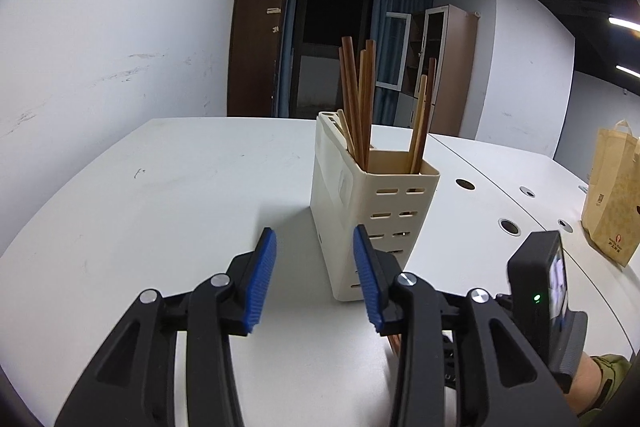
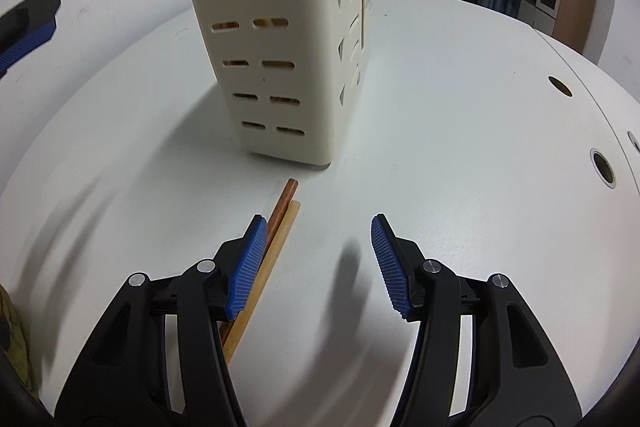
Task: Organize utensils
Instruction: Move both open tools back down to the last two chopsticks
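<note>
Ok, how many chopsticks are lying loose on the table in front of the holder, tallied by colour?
Reddish-brown chopstick: 1
Pale chopstick: 1
Total: 2, side by side in front of the cream holder.

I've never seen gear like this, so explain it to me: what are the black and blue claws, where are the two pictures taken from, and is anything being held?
Each claw is a hand-held gripper carried by a person, with a camera looking along its fingers. One picture looks out from the left hand-held gripper, the other from the right hand-held gripper. On the white table stands a cream holder filled with chopsticks. Two loose chopsticks lie before it. Both grippers are open; nothing is held.
</note>
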Motion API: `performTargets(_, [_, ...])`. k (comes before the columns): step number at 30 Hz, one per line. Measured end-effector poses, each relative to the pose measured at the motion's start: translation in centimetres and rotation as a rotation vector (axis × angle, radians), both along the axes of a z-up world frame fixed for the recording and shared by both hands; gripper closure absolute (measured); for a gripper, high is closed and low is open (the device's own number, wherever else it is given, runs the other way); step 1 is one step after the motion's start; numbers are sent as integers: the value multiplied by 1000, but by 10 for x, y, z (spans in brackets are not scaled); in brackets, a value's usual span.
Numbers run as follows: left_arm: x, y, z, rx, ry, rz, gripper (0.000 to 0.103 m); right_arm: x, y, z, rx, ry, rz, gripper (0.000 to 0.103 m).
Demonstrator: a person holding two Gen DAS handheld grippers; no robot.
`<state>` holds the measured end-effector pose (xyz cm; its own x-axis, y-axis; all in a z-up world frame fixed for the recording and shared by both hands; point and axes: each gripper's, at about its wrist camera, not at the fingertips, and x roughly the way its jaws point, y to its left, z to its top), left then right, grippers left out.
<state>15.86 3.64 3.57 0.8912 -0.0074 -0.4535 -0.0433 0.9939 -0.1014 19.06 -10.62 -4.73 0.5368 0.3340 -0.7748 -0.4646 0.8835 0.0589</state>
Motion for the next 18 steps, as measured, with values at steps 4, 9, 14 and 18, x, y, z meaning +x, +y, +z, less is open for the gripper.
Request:
performTargets(4, [2,-1,-1,1,9,-8,64,0,4,-8,-22,17,3,51])
performTargets(9, [1,-5,-2,9,12,-15,64,-1,7,-12,-30,32,7,50])
performTargets(14, [1,-8,-3,15,17,-19,64,-2,7,-13,-55,38,-5,50])
performTargets(18, [4,-12,-6,28,32,-25,64,-4,7,-12,-67,39,1,50])
